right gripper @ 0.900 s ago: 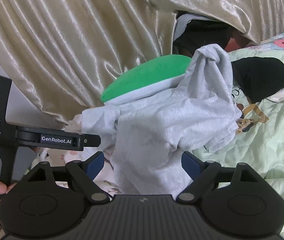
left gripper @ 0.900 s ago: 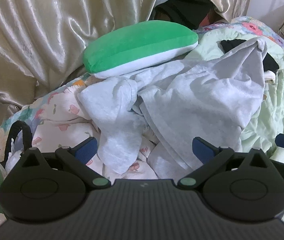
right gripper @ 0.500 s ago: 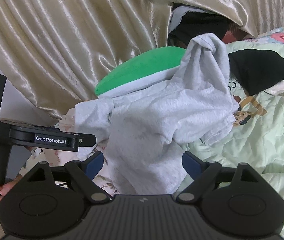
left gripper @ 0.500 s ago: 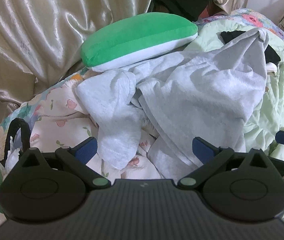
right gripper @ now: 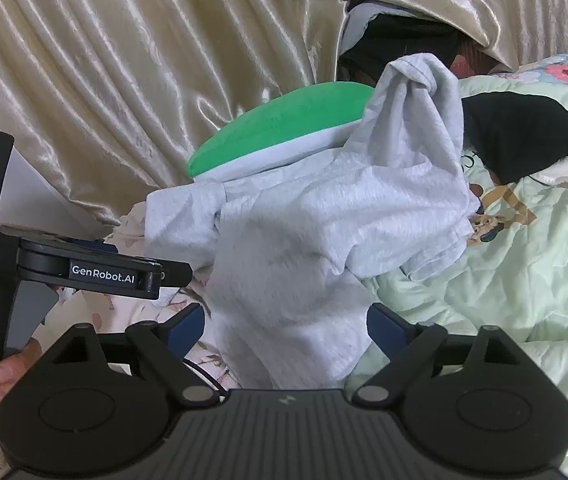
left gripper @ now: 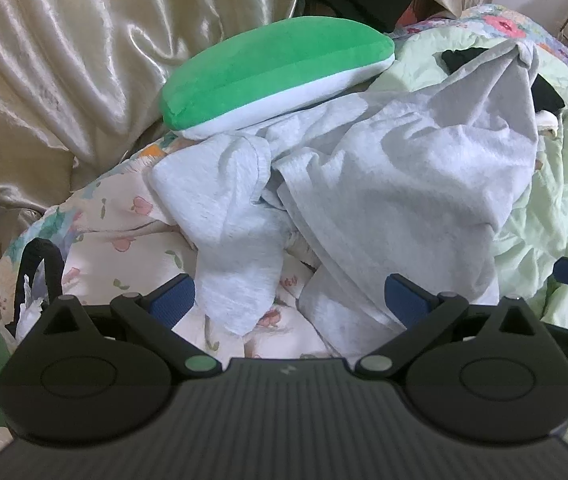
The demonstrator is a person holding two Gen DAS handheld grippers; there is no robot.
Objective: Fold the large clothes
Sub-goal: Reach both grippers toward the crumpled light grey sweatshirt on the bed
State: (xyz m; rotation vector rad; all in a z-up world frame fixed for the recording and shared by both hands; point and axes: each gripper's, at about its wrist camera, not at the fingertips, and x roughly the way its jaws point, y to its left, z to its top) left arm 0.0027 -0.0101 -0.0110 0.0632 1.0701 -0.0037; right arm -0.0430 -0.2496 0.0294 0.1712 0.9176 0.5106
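- I see a crumpled grey garment (left gripper: 396,184) heaped on the bed (left gripper: 544,216), which is covered by a pale green quilt on one side and a floral sheet on the other.
- The garment runs lengthwise away from me: its loose lower edge lies close to both claws, and its far end rises to a bunched peak beside a green and white pillow (left gripper: 276,64).
- A black cloth (right gripper: 524,140) lies on the quilt just to the right of that peak, and gold satin curtains hang behind everything.
- My left claw (left gripper: 288,296) is spread apart and holds nothing. A hanging flap of the garment dangles in the gap between its fingers, without being pinched.
- My right claw (right gripper: 286,318) is also spread apart and empty. The thick lower body of the garment fills the space between its fingers.
- I judge both claws about equally near the cloth, with the right one more squarely centred on the bulk.
- The left claw appears in the right wrist view off to the left, level with the garment's near edge.
- I judge that nothing is folded yet; the next move calls for each claw to take a near corner and spread the cloth flat.
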